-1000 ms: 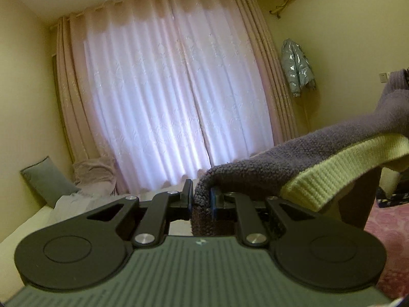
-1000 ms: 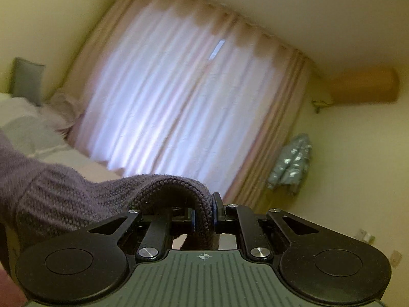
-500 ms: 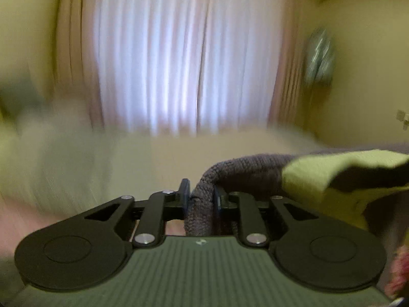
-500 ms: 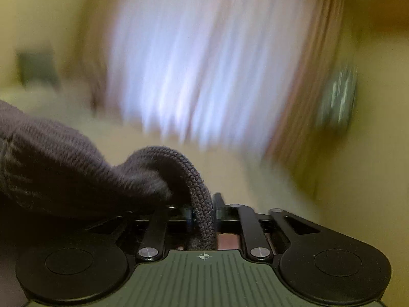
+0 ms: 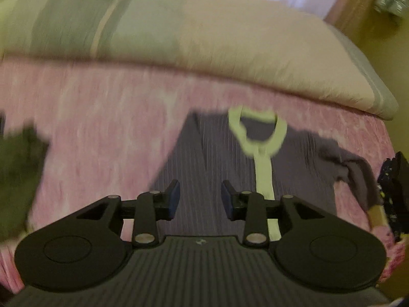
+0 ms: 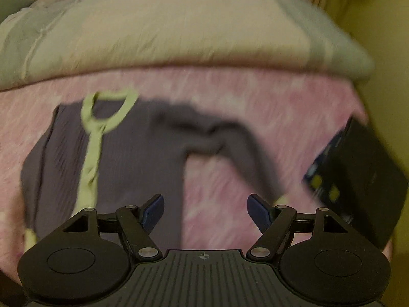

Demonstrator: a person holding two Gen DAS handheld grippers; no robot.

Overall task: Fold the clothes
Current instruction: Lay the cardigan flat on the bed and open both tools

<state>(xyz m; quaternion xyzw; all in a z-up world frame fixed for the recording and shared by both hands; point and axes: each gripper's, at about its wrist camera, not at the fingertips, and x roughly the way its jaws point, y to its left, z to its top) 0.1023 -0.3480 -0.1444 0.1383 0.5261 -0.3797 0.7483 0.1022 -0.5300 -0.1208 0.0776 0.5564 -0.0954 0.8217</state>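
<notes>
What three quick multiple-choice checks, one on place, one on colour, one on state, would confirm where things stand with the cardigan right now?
1. Where does the purple cardigan lie?
A. Spread on the pink bedspread
B. Hanging from both grippers
C. On top of the folded quilt

2. What colour is the cardigan's neckline and front trim?
A. White
B. Pale yellow-green
C. Dark blue

3. How do the left gripper and right gripper stand?
A. Both clamped on the knit
B. Only the left clamped
C. Both open, nothing between the pads

Answers:
1 A: the garment lies flat on the bedspread, in front of the quilt.
2 B: the loop at the collar and the strip down the front are pale yellow-green.
3 C: both grippers' jaws have just been opening and stand apart, with no fabric between them.
</notes>
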